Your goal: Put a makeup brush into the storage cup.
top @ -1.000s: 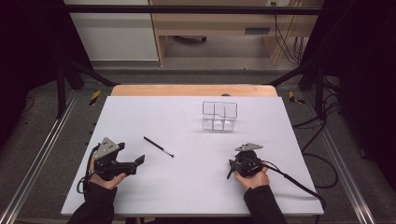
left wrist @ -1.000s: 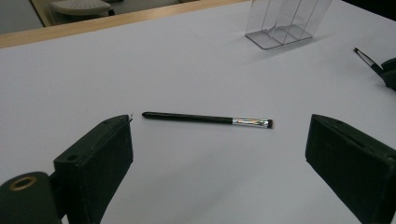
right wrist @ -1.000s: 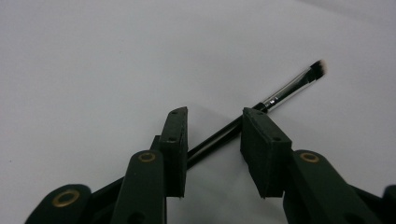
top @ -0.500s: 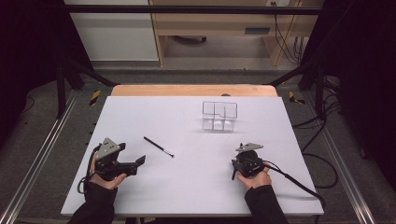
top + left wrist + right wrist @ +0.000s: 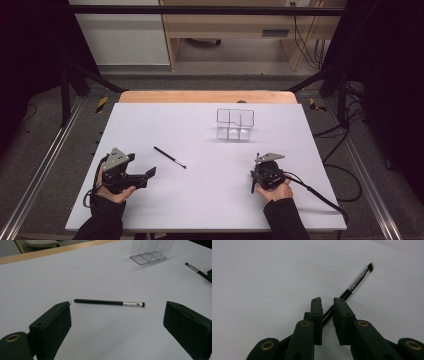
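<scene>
High view: left gripper (image 5: pixel 150 174) sat wide open near the table's (image 5: pixel 200 210) front left, black brush (image 5: pixel 170 157) lying just beyond. Right gripper (image 5: pixel 256 176) rested front right. Left gripper view: same brush (image 5: pixel 109 302) flat between spread jaws. Right gripper view: jaws narrowed around second brush (image 5: pixel 352 287), contact unclear.
</scene>
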### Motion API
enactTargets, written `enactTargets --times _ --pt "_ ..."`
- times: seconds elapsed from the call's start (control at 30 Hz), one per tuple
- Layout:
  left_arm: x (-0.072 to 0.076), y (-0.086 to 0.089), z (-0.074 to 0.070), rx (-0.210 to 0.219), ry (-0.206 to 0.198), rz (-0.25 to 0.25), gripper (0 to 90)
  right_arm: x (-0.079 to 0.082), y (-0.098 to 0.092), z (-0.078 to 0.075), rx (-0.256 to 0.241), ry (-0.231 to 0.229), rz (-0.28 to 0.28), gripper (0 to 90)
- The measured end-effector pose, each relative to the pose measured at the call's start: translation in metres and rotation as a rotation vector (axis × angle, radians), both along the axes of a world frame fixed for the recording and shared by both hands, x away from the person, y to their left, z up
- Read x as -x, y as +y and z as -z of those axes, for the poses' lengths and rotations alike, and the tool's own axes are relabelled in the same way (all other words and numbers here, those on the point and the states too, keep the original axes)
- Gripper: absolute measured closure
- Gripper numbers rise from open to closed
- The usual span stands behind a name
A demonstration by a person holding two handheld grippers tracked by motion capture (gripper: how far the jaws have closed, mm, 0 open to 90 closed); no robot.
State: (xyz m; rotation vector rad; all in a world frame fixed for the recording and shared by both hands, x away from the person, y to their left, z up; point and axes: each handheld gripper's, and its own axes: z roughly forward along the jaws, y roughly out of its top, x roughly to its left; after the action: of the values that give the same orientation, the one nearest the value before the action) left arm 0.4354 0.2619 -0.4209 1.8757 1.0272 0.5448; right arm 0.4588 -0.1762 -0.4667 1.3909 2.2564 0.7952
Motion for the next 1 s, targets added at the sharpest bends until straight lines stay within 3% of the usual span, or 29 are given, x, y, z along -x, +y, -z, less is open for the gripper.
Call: enactTargets --times 0.2,0.47,0.6,1.0 --pt "0.000 -0.001 0.000 -0.003 0.001 0.003 6.9 -0.001 -0.001 0.000 -0.006 0.002 0.005 76.9" --pt "-0.001 -0.003 0.002 -0.013 0.005 0.007 6.8 -0.010 -0.002 0.002 -0.008 -0.038 0.042 62.5" --pt "-0.001 -0.003 0.002 -0.015 0.006 0.008 6.9 -0.016 -0.002 0.006 -0.012 -0.024 0.048 64.9" --pt "-0.001 -0.003 0.002 -0.014 0.006 0.010 6.9 -0.015 -0.002 0.006 -0.014 -0.024 0.018 77.7"
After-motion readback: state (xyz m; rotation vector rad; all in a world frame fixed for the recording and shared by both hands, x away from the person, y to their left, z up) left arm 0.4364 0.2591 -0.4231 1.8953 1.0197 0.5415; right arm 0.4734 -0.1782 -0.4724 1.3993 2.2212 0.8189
